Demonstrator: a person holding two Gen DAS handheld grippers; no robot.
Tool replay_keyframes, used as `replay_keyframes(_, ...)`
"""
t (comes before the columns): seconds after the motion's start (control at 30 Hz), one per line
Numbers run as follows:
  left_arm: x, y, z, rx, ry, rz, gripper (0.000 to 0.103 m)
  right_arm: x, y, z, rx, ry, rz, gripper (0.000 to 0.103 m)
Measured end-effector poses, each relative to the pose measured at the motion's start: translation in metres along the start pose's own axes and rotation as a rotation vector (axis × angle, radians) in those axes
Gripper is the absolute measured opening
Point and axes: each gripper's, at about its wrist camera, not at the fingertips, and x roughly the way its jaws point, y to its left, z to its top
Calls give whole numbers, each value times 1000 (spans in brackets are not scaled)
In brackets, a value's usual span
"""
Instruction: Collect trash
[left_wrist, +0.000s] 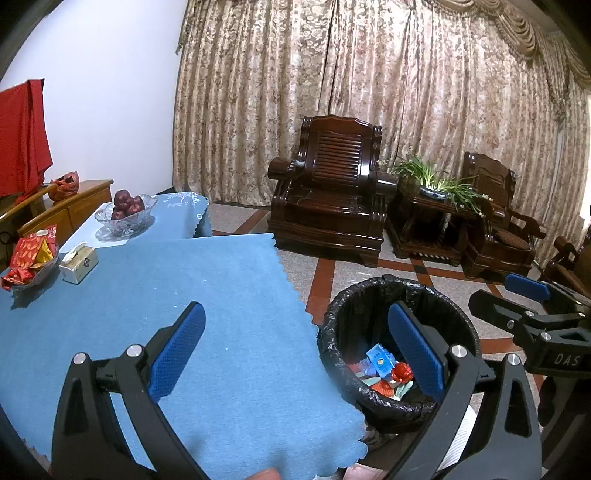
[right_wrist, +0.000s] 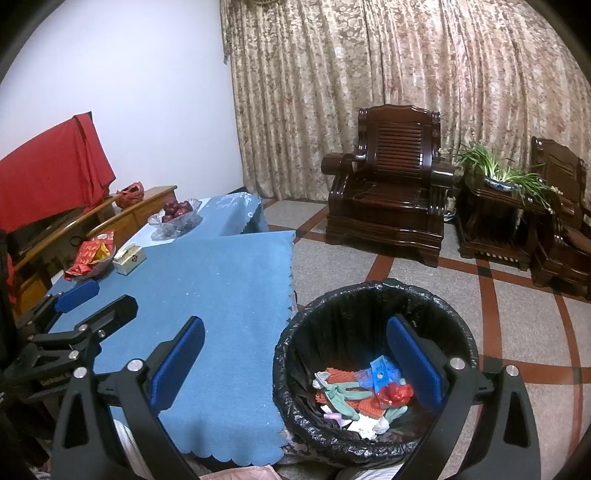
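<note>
Brimming with crumpled colourful wrappers, black-lined bin (right_wrist: 373, 354); both grippers' fingers (right_wrist: 177, 363) apart, empty.

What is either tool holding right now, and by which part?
Nothing. The left tool and the right tool both stand open with empty gaps; the trash lies in the bin.
</note>
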Motion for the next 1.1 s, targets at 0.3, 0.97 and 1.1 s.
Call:
replay_keyframes(0.3, 0, -1, 0, 0, -1, 0, 97, 0, 1, 0, -1, 1, 0, 97)
replay_keyframes(0.97, -1, -1, 0, 1, 0, 1, 97, 1, 2, 0, -2, 2, 1, 97)
replay_keyframes(1.1, -1, -1, 1, 1, 1, 1, 97, 1, 3, 0, -2, 4, 0, 97)
